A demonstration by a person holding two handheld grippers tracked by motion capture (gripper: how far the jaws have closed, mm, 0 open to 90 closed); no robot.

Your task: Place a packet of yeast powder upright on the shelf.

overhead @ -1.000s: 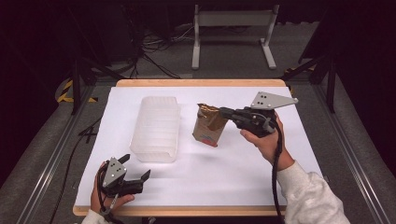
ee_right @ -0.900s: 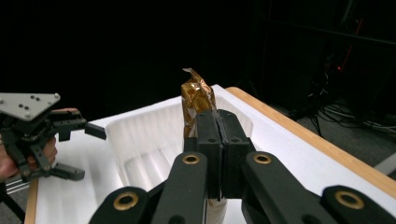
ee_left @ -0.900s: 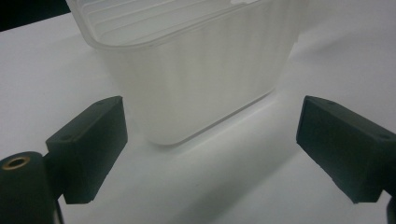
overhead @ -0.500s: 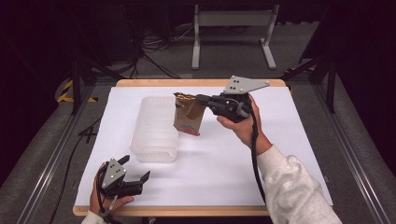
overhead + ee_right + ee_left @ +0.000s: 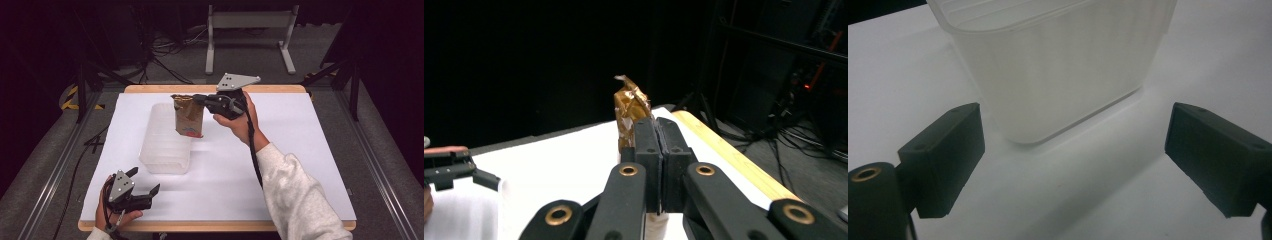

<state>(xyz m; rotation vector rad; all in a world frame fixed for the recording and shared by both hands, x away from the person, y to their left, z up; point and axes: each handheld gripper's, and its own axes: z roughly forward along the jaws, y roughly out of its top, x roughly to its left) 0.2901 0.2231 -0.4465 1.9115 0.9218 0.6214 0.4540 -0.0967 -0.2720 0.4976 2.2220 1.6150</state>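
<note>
Our right gripper point(image 5: 202, 102), frame center, has jaws pinching the brown bag point(image 5: 188, 117) aloft beside the clear bin point(image 5: 165, 140). Bag prob. still needs dropping in. Left gripper point(image 5: 145, 187), lower left on the counter point(image 5: 300, 150), jaws spread, idle.

Bag point(image 5: 188, 117) hangs just right of the container point(image 5: 165, 140).

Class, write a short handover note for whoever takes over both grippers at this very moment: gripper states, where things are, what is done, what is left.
Right gripper: shut on the top of the brown bag, held in the air beside the clear plastic tub.
Left gripper: open, holding nothing, near the table's front edge, facing the tub.
Done: bag picked up.
Left: probably lower the bag into the tub and release.
</note>
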